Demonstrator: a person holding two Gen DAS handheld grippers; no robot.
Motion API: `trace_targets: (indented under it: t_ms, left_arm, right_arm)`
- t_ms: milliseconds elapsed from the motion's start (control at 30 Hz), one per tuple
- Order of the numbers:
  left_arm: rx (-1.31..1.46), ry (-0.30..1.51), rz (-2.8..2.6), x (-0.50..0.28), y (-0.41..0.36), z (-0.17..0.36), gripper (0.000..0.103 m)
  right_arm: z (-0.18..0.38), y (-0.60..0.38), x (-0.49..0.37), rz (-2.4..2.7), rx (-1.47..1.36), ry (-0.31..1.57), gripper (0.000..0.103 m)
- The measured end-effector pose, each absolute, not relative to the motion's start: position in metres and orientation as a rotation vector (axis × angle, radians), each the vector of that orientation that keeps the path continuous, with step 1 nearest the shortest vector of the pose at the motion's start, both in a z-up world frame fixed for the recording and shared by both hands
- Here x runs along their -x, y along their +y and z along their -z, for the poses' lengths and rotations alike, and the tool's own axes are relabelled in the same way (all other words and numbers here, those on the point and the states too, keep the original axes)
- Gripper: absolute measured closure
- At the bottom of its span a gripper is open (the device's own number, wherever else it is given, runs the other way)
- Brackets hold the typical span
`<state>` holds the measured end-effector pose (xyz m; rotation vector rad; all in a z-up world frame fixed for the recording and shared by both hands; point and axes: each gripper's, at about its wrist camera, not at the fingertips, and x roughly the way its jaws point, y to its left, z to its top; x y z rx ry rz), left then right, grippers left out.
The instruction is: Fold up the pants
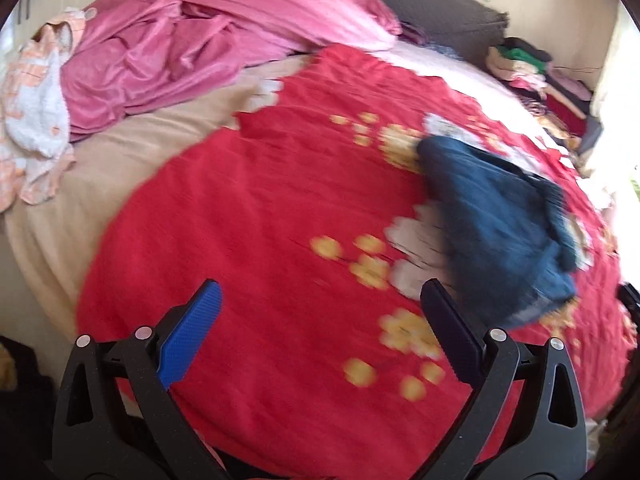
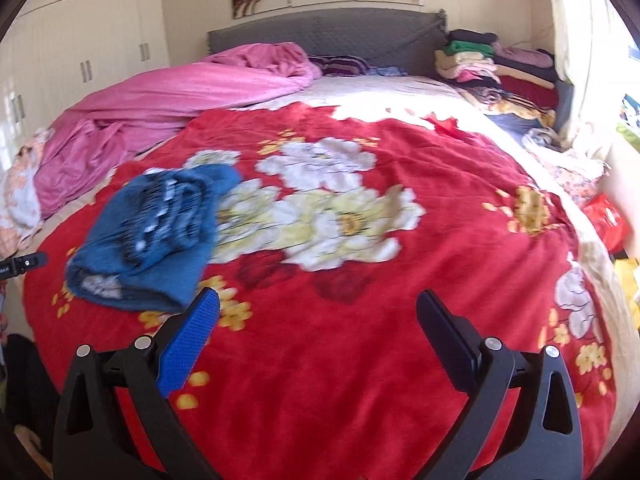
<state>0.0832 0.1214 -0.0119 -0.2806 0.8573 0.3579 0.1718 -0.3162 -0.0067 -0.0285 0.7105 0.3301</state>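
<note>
The pants (image 2: 156,236) lay in a small blue bundle on the red blanket (image 2: 360,340) of the bed, so the folding looked done. The left gripper (image 1: 320,320) and right gripper (image 2: 318,320) were both wide open and held nothing, well apart from the pants.

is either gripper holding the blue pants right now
No: the blue pants lie bunched on the red floral blanket, while the left gripper and right gripper are both open and empty.

Blue pants (image 2: 154,236) motion-blurred, folds unclear; left gripper (image 2: 24,264) mostly cut off.
</note>
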Motion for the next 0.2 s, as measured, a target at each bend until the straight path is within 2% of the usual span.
trace_targets:
  t_ms: [200]
  left_arm:
    - [0.351, 0.957, -0.602, -0.166, 0.268, 0.028, 0.010]
  right_arm:
    - [0.024, -0.432, -0.273, 0.003, -0.011, 0.826, 0.005]
